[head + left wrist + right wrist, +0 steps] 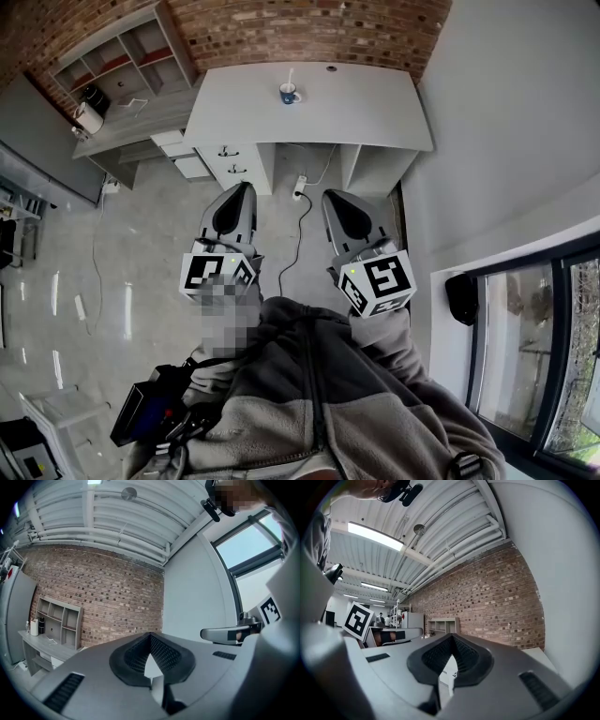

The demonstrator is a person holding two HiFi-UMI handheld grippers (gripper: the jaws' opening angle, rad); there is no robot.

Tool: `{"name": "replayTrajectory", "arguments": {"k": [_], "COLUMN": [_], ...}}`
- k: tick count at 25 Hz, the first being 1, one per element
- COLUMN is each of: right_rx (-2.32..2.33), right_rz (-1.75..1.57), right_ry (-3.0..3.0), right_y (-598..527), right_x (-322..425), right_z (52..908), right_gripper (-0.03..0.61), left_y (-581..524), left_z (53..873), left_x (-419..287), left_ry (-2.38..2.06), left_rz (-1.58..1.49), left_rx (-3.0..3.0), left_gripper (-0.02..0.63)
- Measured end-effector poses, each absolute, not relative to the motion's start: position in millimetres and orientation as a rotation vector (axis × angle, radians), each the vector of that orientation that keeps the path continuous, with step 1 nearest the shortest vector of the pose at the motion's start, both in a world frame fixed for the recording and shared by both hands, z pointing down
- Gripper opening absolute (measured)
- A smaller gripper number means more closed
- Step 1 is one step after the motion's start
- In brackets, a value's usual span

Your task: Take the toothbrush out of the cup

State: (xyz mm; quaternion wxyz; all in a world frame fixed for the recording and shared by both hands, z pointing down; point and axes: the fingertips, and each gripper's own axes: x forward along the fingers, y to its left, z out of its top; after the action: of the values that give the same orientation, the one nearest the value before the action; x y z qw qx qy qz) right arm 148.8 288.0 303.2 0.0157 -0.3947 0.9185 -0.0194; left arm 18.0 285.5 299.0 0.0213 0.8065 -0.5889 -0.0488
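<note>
A blue cup (pixel 290 95) stands on the far white desk (pixel 356 112), with a white toothbrush (pixel 290 78) upright in it. Both grippers are held close to the body, well short of the desk and over the floor. My left gripper (pixel 240 190) is shut with nothing between its jaws, and its tips meet in the left gripper view (pixel 150 635). My right gripper (pixel 336 199) is likewise shut and empty, tips touching (pixel 452 638). Neither gripper view shows the cup: both look up at the brick wall and ceiling.
Under the desk are white drawers (pixel 228 165) and a power strip (pixel 300 187) with a cable trailing over the floor. A grey shelf unit (pixel 122 66) stands at the left. A grey wall and a window (pixel 525 356) run along the right.
</note>
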Motion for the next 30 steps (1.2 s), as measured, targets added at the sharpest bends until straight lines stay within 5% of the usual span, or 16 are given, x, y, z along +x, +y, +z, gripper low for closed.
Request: {"name": "replayTrajectory", "arguments": {"k": [15,30], "right_rx": [-1.287,-1.431], "right_rz": [-0.068,-0.131], "right_ry": [2.859,2.838], "right_y": [291.8,64.5], "right_x": [161.2,89.9], "right_z": [309.6,332.4], "right_gripper": [0.0,0.0], "left_y": [280.7,60.0], "left_z": [304.8,328.4], "left_x": [4.5,-87.3], "left_ry": [-1.84,-1.77], "left_rz": [-0.184,-0.197], "left_rx": [2.459,2.437], "left_gripper": [0.005,0.005]}}
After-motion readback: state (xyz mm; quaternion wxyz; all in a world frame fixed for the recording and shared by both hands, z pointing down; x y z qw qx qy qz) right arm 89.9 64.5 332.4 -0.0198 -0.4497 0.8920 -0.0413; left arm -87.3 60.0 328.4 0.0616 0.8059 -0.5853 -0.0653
